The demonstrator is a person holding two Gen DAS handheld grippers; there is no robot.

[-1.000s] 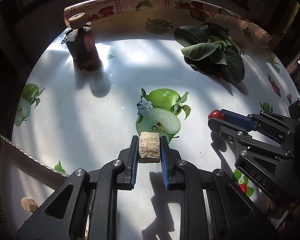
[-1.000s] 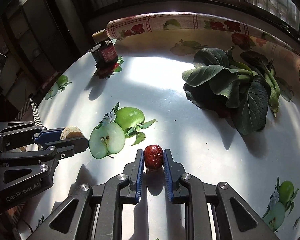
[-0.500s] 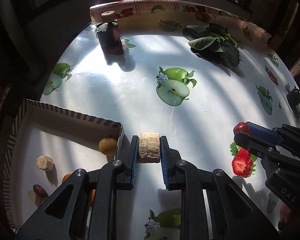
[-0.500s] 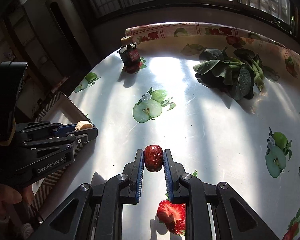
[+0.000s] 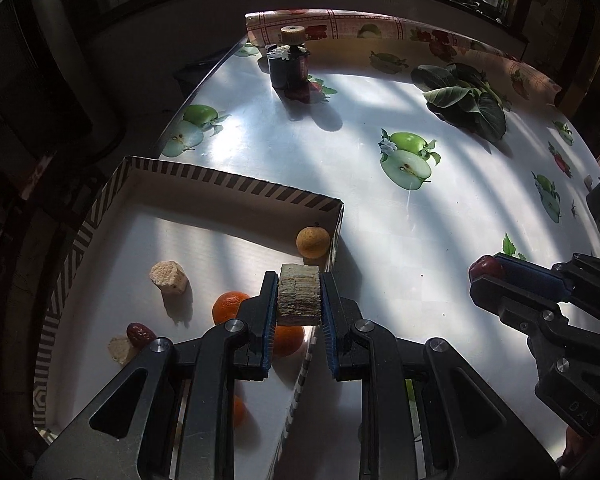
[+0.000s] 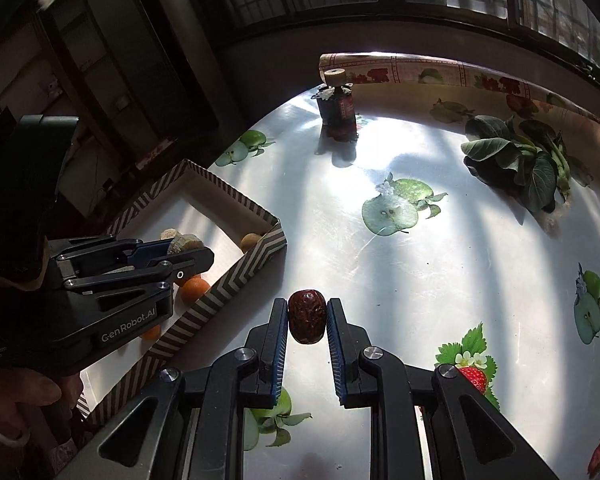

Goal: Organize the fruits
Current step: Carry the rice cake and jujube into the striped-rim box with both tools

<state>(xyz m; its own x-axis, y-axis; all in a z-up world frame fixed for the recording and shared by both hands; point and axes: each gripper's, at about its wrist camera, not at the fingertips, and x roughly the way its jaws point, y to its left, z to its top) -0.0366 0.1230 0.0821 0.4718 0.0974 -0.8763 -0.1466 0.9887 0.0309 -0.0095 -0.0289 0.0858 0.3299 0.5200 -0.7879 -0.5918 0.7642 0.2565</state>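
Observation:
My left gripper (image 5: 299, 296) is shut on a pale, ridged chunk of fruit (image 5: 298, 294), held above the right wall of a striped box (image 5: 236, 184). Inside the box lie a pale chunk (image 5: 169, 277), a red date (image 5: 140, 334), a tan round fruit (image 5: 313, 242) and oranges (image 5: 230, 306). My right gripper (image 6: 307, 316) is shut on a wrinkled red date (image 6: 306, 315) over the table, right of the box (image 6: 236, 264). The left gripper (image 6: 180, 250) shows in the right wrist view above the box, and the right gripper (image 5: 486, 270) shows at right in the left wrist view.
A dark bottle with a cork cap (image 5: 290, 60) stands at the far side of the table. Leafy greens (image 5: 466, 100) lie at the far right. The tablecloth (image 5: 380, 220) carries printed apples and strawberries. A hand (image 6: 16, 396) grips the left tool.
Both grippers have travelled left across the table with their fruit. The striped box has come into view and the left gripper now hangs over its right wall.

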